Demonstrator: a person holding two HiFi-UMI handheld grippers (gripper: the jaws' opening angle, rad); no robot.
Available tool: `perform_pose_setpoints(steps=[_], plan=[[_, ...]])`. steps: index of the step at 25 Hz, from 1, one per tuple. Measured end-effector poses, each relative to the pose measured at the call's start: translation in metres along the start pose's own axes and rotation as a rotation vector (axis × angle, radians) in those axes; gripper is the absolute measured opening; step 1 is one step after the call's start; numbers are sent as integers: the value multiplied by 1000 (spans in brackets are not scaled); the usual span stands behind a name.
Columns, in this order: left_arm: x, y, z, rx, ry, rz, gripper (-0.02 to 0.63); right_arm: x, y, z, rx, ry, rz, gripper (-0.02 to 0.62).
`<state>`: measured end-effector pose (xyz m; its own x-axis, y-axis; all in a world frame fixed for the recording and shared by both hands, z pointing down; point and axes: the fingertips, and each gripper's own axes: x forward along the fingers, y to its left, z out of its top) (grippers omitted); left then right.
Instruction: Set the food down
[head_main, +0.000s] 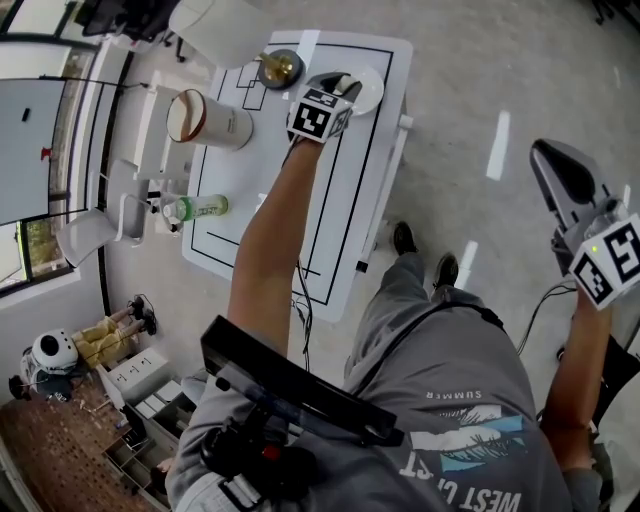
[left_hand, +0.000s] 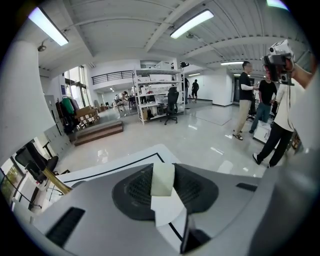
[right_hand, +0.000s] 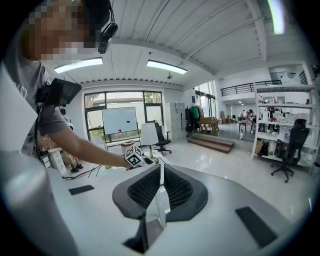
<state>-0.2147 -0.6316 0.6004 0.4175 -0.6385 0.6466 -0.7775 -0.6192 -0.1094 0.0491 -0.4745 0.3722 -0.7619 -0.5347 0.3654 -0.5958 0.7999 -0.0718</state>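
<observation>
Over far end of white table (head_main: 345, 220), at white plate's (head_main: 373, 92) edge: left gripper (head_main: 338, 84) clamped on pale food block (left_hand: 163, 179); best lowered until block rests flat, then released gently; right gripper (right_hand: 160, 186) closed, empty, well aside.

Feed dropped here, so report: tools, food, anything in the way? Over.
Left tool shut on food, above table by plate. Right tool shut, empty, off to the side. Nothing blocking plate.
</observation>
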Motion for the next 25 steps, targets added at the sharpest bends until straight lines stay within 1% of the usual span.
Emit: perform_pose_setpoints(steps=[3,7,9,15,21,25], plan=[[8,7,-7,13,30,6,106,1,-3,-4,7,7,-5,6],[18,13,-15,68,72,10,106,2,-6,-7,14,17,-14,6],[23,16,-22,95,107,11,106,2,-8,-10,20,23,-18,6],[37,23,-35,159,174,13,106,2,-15,-15,34,40,-33,6],[54,23,-45,259,235,8,106,2,-22,-25,52,54,-54,6],[61,27,-49,308,266,25,106,4,-24,-30,62,63,-60,6]])
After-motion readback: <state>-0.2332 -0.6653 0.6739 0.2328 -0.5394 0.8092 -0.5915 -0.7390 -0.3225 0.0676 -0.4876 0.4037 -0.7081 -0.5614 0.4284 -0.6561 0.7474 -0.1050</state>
